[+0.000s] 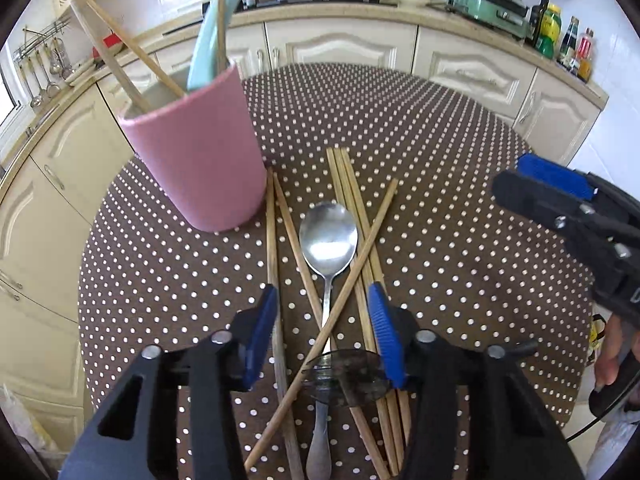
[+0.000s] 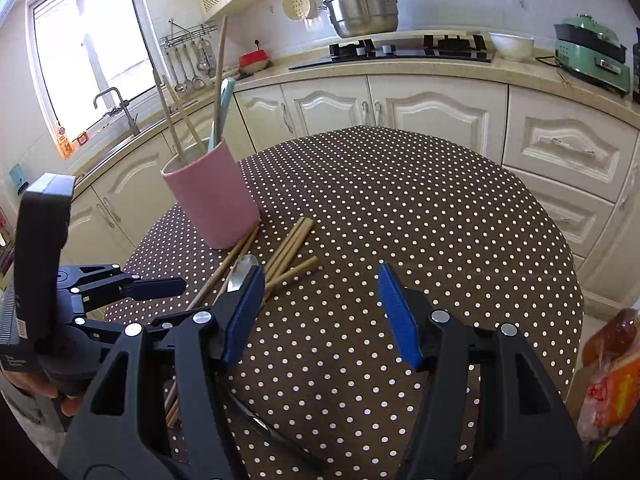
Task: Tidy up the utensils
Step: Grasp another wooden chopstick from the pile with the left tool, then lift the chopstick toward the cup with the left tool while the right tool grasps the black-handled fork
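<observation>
left gripper [image 1: 324, 332]: jaws spread wide, holding nothing, poised low over the loose pile; steel spoon handle and several sticks passing between the two blue pads
right gripper [image 2: 322, 312]: jaws spread, empty, hovering over bare cloth; pile lying beyond and outside its left finger
pink cup [image 1: 196, 152]: upright on the table, ahead of the left jaws and off to their left; already loaded with a pale blue utensil [image 1: 212, 36] and a few wooden chopsticks [image 1: 120, 52] leaning out
steel spoon [image 1: 329, 236]: flat on the cloth, bowl just ahead of the left jaws, handle running back between them, one stick crossing over it
loose chopsticks [image 1: 352, 196]: scattered either side of the spoon; bundle near the left gripper's right pad, a pair near its left pad touching the cup base, one laid diagonally across
dark spoon [image 1: 346, 376]: translucent, lying between the left jaws close to their root, over the steel handle
table [image 2: 400, 200]: dotted brown cloth, nothing on it ahead of the right jaws
progress: judged partly done; some utensils stowed in the cup
remaining: two spoons and all loose sticks not yet collected
next step: likely a close on the spoon handle or a stick by the left gripper; crossed stick may drag along
</observation>
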The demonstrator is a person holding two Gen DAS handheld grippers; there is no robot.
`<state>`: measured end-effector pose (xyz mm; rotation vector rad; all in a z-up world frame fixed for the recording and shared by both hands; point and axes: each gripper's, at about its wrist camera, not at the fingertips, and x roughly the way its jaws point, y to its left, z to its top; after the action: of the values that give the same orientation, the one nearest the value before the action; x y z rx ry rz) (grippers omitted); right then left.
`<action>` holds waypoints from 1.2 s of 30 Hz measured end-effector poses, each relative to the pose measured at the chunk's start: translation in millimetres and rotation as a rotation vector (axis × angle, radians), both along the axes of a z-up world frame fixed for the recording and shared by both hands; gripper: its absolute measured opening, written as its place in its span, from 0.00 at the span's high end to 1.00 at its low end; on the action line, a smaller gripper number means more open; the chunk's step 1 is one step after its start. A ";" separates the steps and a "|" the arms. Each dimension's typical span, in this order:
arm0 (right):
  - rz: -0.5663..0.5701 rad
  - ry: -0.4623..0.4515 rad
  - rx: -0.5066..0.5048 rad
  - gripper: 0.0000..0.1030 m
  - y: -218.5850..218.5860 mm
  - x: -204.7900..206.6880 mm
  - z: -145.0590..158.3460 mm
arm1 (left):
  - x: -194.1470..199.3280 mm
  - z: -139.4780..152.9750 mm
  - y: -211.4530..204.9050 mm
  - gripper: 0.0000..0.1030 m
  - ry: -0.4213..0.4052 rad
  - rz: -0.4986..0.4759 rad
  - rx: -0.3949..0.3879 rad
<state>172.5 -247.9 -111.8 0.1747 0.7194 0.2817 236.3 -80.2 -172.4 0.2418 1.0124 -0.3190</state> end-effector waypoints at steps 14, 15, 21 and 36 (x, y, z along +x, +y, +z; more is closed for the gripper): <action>0.135 0.100 -0.038 0.42 8.3 7.3 -11.9 | 6.6 -7.7 -8.0 0.95 0.014 0.009 -0.005; 0.158 0.111 -0.053 0.42 12.4 7.4 -12.0 | 5.1 -3.6 -6.0 0.95 0.006 0.010 -0.023; 0.299 0.153 -0.167 0.42 40.7 -0.6 -13.3 | -13.3 20.1 12.7 0.95 -0.058 0.035 -0.095; 0.491 0.298 -0.363 0.71 90.1 -8.7 -43.5 | -68.3 59.2 75.4 0.95 -0.186 0.211 -0.226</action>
<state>163.8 -157.8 -155.3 -0.3178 1.0940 0.5932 168.0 -4.8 -113.2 -0.0401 0.8017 -0.2121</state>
